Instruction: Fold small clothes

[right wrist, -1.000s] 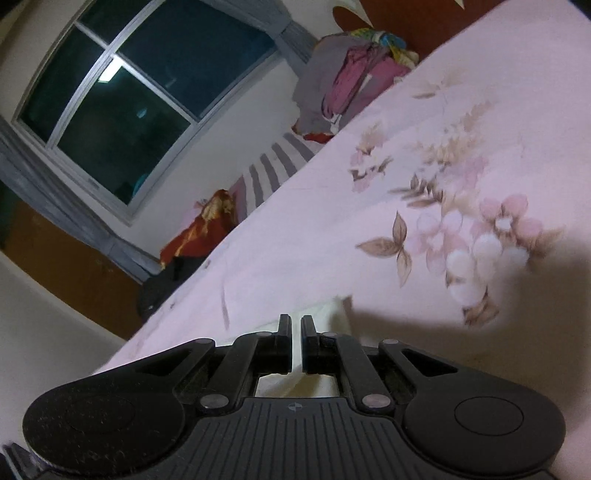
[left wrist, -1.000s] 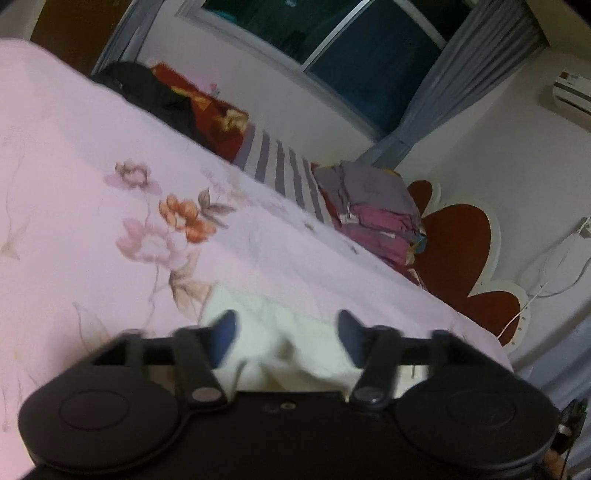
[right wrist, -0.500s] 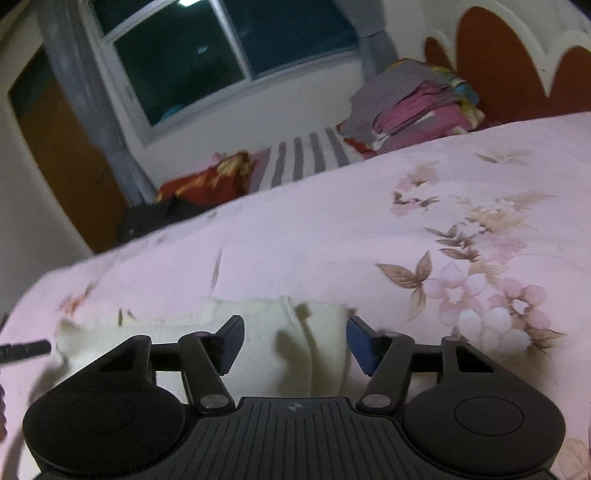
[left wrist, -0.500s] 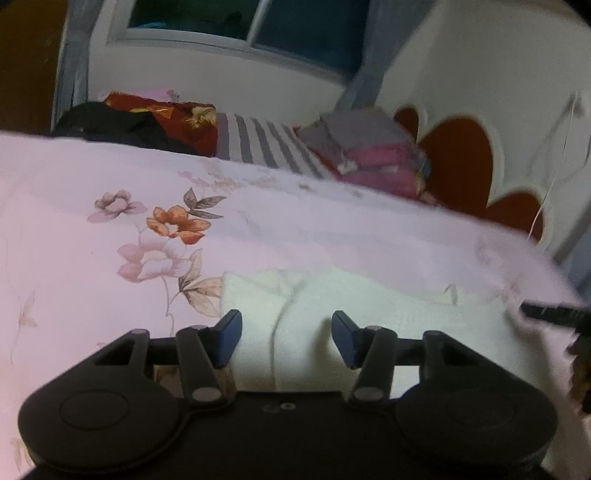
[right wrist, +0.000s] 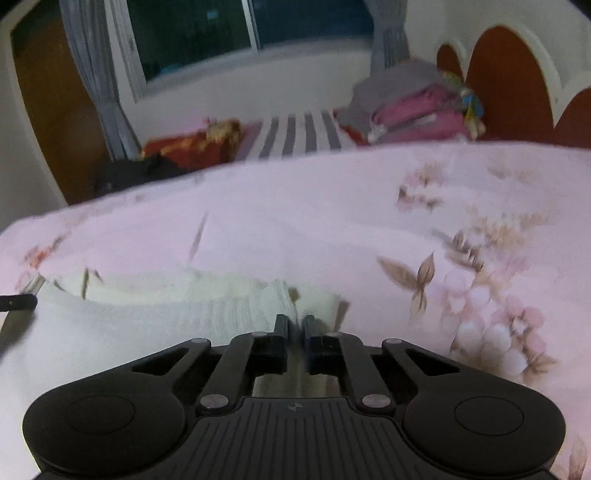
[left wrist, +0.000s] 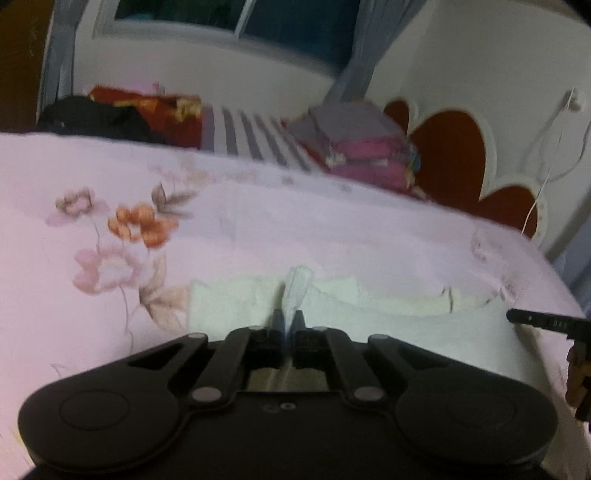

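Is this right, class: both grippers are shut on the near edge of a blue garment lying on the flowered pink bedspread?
One thing is wrong: the garment is cream white, not blue, as both wrist views show. The rest stands: the left gripper and right gripper have just closed and pinch its near edge on the flowered pink bedspread.

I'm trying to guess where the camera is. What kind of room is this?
Most likely a bedroom. A pink flowered bedspread fills the view, a rounded red headboard stands against the wall, and a stack of folded clothes sits beside it, under a curtained window.
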The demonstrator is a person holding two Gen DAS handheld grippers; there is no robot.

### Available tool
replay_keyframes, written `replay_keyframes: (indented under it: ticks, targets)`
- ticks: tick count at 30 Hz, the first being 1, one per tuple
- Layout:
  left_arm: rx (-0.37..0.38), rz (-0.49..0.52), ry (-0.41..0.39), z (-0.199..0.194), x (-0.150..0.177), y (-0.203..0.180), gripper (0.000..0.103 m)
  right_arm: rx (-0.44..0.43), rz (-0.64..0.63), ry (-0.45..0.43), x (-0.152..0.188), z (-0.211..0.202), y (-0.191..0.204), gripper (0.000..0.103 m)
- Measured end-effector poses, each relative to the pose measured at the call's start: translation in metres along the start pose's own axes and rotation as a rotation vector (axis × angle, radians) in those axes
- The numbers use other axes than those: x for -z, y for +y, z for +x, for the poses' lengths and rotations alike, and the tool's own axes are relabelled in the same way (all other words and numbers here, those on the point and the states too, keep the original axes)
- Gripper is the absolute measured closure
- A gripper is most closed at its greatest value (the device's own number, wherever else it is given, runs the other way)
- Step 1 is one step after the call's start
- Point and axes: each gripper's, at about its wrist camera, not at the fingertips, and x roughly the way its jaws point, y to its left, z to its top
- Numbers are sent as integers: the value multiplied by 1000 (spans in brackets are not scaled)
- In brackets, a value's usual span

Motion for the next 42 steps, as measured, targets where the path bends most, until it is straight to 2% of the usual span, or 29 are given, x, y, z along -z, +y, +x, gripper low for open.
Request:
replay_keyframes:
  ticks: [3, 5, 7, 9, 10, 11, 12, 13, 14, 15, 16, 17, 18, 20, 25, 28, 29, 31, 35, 37, 39, 41, 42]
  targets:
    - [12, -8, -12, 2, -4, 1, 100, 64, 16, -71, -3, -8, -2, 103]
    - [-18, 4, 9, 11, -3, 1, 100, 50, 62, -35, -4, -1, -9, 103]
    - [-42, -12, 61, 24, 2, 6, 98, 76, 51, -11, -1, 5, -9, 103]
    - [-33, -55, 65, 24, 2, 12, 96, 72, 75, -5, 0, 3, -8, 103]
    - [-42, -73, 62, 21, 0, 13, 89, 67, 75, -3, 0, 2, -6, 103]
    - [-67, -71, 40, 14, -3, 11, 78, 71, 65, -11, 0, -2, -1, 103]
    - [-92, -53, 10, 7, -5, 8, 73, 79, 43, -25, 0, -6, 4, 102]
    - [-103, -27, -16, 1, -7, 4, 57, 91, 14, -40, -2, -9, 10, 98]
    - [-102, -1, -29, -2, -9, 0, 36, 107, -16, -59, -3, -12, 17, 64]
    - [-98, 14, -36, -4, -10, -1, 32, 112, -28, -75, -4, -13, 21, 28]
    - [-86, 30, -27, -1, -12, -1, 43, 96, -38, -94, -5, -14, 23, 28]
    - [-79, 40, 1, 3, -13, 0, 59, 60, -47, -96, -6, -14, 23, 34]
    - [-84, 44, 35, 10, -14, 1, 62, 47, -51, -75, -7, -10, 24, 55]
    - [-90, 46, 63, 19, -12, 6, 62, 41, -62, -22, -9, 1, 26, 71]
    - [-77, 65, 59, 22, -5, 5, 63, 74, -75, 58, -2, 24, 22, 71]
    - [-73, 103, 62, 25, -3, 3, 82, 58, -86, 46, 1, 26, 21, 72]
    - [-59, 108, 65, 26, -4, 3, 93, 48, -88, 39, 1, 26, 20, 101]
    - [-49, 124, 52, 25, -4, 1, 100, 35, -91, 35, 1, 26, 20, 101]
    - [-43, 92, -49, 12, -5, 4, 100, 64, -75, -52, -2, 13, 22, 101]
    - [-55, 85, -20, 20, -3, 6, 100, 74, -61, -63, -2, 14, 20, 101]
    - [-82, 96, 5, 30, 0, 5, 99, 103, -72, -4, 1, 26, 21, 101]
    - [-96, 89, 12, 30, 0, 4, 91, 123, -56, 5, 5, 30, 20, 101]
    - [-109, 77, 13, 27, -2, 3, 83, 132, -27, 8, 2, 28, 19, 98]
